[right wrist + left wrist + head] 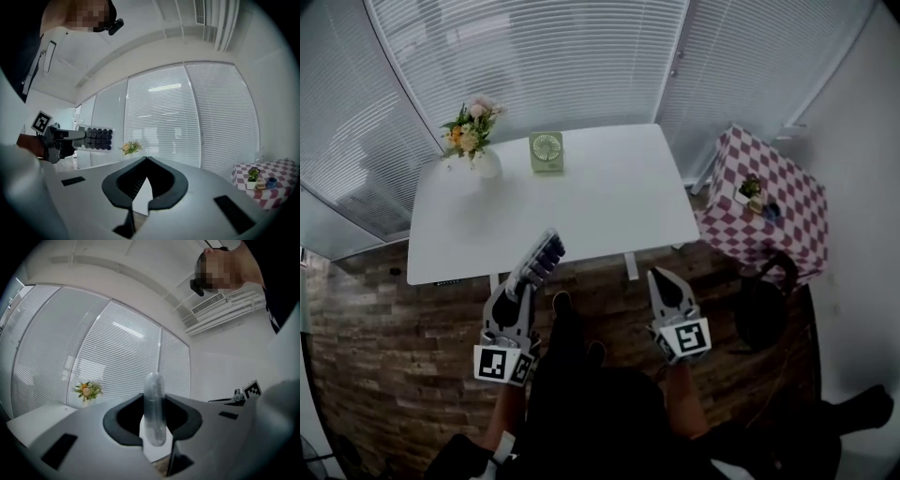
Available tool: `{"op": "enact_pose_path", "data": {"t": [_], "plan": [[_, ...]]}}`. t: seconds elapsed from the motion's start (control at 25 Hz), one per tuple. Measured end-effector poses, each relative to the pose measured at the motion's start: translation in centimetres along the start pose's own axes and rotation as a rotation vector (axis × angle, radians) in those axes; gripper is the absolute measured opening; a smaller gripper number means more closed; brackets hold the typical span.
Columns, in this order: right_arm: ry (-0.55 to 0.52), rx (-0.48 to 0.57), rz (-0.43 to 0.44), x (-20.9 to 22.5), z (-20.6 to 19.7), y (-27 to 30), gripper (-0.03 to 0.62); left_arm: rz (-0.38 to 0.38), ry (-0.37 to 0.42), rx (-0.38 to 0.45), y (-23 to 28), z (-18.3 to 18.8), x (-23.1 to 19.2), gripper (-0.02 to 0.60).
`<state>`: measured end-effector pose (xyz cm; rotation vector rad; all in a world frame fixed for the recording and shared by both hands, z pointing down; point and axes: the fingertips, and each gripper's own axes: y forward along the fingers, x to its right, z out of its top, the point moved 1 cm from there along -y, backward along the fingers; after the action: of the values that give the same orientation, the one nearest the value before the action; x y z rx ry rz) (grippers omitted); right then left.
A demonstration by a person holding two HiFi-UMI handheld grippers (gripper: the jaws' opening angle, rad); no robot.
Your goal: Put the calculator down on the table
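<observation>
The calculator (pixel 542 257), grey with rows of dark keys, sticks out of my left gripper (pixel 523 279), which is shut on its near end. It hangs in the air over the front edge of the white table (pixel 609 202). In the left gripper view the calculator (pixel 153 390) stands edge-on between the jaws of the left gripper (pixel 153 427). The right gripper view shows its key side (pixel 96 138) off to the left. My right gripper (pixel 664 281) is shut with nothing in it, its fingertips meeting (pixel 146 159), just short of the table's front edge.
A vase of flowers (pixel 473 141) and a small green fan (pixel 547 152) stand at the table's far side. A small table with a checked cloth (pixel 764 206) and a potted plant is to the right, a dark bag (pixel 764 309) beside it. Window blinds run behind.
</observation>
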<state>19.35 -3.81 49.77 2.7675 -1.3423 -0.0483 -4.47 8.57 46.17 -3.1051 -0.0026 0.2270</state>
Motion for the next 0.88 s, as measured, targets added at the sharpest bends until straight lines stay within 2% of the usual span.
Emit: {"op": "enact_pose_path", "data": {"t": [0.52,0.64,0.88], "plan": [[-0.055,0.021,-0.025,3.1,1.4,6.4,0.006,-0.039,-0.012,0.046,8.3,0.5,-3.1,0.098],[-0.082,0.007,-0.056,4.2,1.7,7.4,0.006,-0.058,-0.006,0.044,9.9,0.5,-3.5,0.098],[-0.063,0.006,-0.043,5.4,1.6,10.4,0.006,-0.078,-0.018,0.030,13.5,0.2,-4.8,0.098]]}}
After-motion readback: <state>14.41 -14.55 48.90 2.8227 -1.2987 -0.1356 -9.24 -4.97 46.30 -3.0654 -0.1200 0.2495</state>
